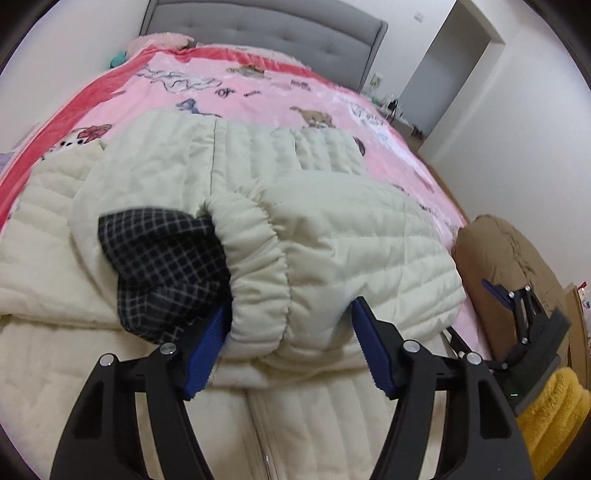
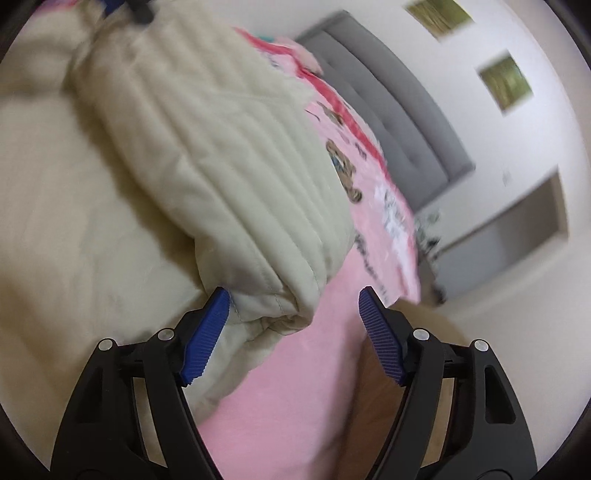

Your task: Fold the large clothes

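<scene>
Pink bedding covers the bed (image 1: 258,96) on which we work, and nearest to us a cream quilted jacket (image 1: 166,166) lies spread across it, its zip running toward the near edge. Our left claw (image 1: 291,343) stands with its blue pads on either side of the gathered cuff of a sleeve (image 1: 332,240) folded over the jacket's body; both pads sit against the padded fabric, so we read it as clamped on the sleeve. Just left of the cuff, a dark checked lining (image 1: 162,266) shows. Our right claw (image 2: 295,332) is at the jacket's right edge: its left pad touches a folded roll of the cream fabric, while its right pad hangs apart over the pink blanket (image 2: 288,387), so its jaws stand apart and grip nothing. In the left view that claw appears at the right, beside a yellow fuzzy sleeve (image 1: 554,417) and a brown bundle (image 1: 498,251). Farther off, cartoon prints run across the blanket to a grey padded headboard (image 1: 266,33), with white walls and a doorway (image 1: 454,74) beyond.
</scene>
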`<state>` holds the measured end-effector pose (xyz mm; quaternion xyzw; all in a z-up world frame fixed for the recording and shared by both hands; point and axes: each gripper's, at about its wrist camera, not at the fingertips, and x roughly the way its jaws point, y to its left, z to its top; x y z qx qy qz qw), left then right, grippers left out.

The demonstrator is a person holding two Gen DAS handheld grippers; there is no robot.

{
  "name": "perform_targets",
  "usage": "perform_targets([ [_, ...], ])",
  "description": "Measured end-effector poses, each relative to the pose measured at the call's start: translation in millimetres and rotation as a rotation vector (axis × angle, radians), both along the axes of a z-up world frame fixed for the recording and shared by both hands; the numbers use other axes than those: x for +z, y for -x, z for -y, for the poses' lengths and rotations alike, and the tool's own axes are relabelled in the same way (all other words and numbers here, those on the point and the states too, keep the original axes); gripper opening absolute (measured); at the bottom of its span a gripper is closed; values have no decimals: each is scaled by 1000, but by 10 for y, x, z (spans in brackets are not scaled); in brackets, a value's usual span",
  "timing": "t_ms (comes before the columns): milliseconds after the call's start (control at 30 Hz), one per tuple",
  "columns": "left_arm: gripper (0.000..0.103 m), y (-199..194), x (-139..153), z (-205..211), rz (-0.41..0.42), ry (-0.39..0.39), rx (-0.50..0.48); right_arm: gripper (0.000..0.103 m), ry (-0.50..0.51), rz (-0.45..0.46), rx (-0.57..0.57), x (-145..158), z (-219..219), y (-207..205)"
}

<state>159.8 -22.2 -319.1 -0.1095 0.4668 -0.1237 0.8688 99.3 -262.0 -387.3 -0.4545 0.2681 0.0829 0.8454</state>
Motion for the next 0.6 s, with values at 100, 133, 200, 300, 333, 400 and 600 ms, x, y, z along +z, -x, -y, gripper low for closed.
perform_targets([
  [100,68,-47,-43,-1,-80,36,18,56,84,-13,110,-61,-68,-25],
  [133,71,-87,-83,-7,-87,53,31,44,96,-23,133,-55,-87,-51],
  [200,72,-211,-174,-28,-109,85,63,27,146,-66,194,-89,-151,-149],
  [300,59,-355,-244,-61,-115,84,136,15,199,-30,241,-16,-253,-227],
  [333,53,-422,-210,-68,-87,73,160,13,212,28,241,60,-292,-242],
  [400,49,-502,-93,-81,-25,82,188,13,216,139,213,206,-344,-293],
  [600,48,-748,252,51,153,-60,177,14,188,176,113,145,-487,-453],
])
